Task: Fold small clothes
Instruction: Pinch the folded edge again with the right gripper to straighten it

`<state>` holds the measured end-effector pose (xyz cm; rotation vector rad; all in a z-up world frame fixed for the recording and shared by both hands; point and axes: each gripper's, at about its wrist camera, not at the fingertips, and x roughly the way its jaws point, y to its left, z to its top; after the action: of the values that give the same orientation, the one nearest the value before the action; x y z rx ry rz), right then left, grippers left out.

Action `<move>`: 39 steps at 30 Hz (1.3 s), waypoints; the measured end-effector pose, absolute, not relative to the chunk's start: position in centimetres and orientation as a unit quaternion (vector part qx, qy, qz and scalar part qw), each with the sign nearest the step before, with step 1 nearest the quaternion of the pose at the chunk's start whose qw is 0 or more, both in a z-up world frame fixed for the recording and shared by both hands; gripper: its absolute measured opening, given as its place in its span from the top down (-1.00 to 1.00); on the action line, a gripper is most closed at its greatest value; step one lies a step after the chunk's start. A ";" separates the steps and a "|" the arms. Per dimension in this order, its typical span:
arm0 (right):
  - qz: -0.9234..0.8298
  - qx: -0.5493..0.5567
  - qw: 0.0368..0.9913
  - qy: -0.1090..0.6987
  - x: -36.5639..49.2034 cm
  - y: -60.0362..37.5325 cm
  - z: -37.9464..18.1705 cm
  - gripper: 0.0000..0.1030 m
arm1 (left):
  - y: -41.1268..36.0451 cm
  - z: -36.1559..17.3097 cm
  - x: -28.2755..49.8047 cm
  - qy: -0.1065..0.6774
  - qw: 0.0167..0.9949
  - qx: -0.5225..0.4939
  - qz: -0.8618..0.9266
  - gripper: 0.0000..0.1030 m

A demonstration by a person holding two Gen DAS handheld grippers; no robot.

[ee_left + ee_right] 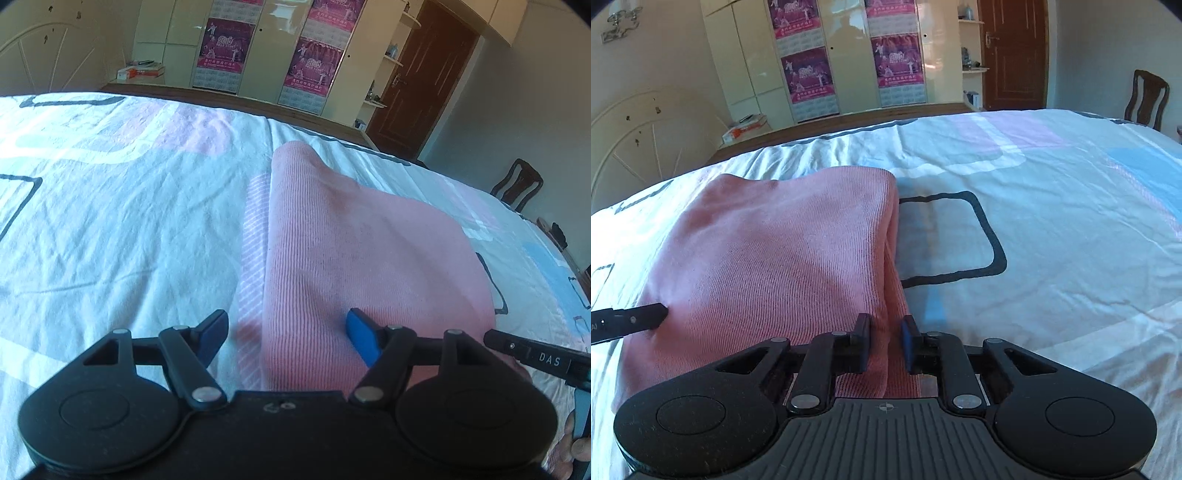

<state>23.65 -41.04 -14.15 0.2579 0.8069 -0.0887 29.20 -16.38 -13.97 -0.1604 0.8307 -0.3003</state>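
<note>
right wrist – claw (885, 343) astride pink garment (768, 251) edge

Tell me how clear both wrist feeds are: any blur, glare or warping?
Left wrist view: the pink garment is soft and slightly smeared, and the fisheye bows the bed sheet edge. Right wrist view: sharper, the garment's ribbing reads clearly, and a shadow falls beside its right fold. Both views: window glare on the glossy wardrobe doors.
</note>
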 end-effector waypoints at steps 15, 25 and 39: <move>-0.019 0.114 0.917 0.383 19.6 -38.8 -11.5 0.64 | -17.3 -14.6 26.2 0.432 0.887 -0.028 -0.161 -0.37; -0.055 0.137 0.906 0.396 18.4 -40.3 -12.9 0.64 | -17.7 -14.9 26.1 0.433 0.886 -0.014 -0.163 -0.43; -0.032 0.130 0.913 0.385 18.0 -39.9 -11.0 0.60 | -17.4 -13.5 25.6 0.417 0.892 -0.019 -0.173 -0.47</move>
<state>17.99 -39.90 -11.02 0.2681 0.7939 -0.0659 25.61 -17.37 -13.51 -0.0387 0.8659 -0.3587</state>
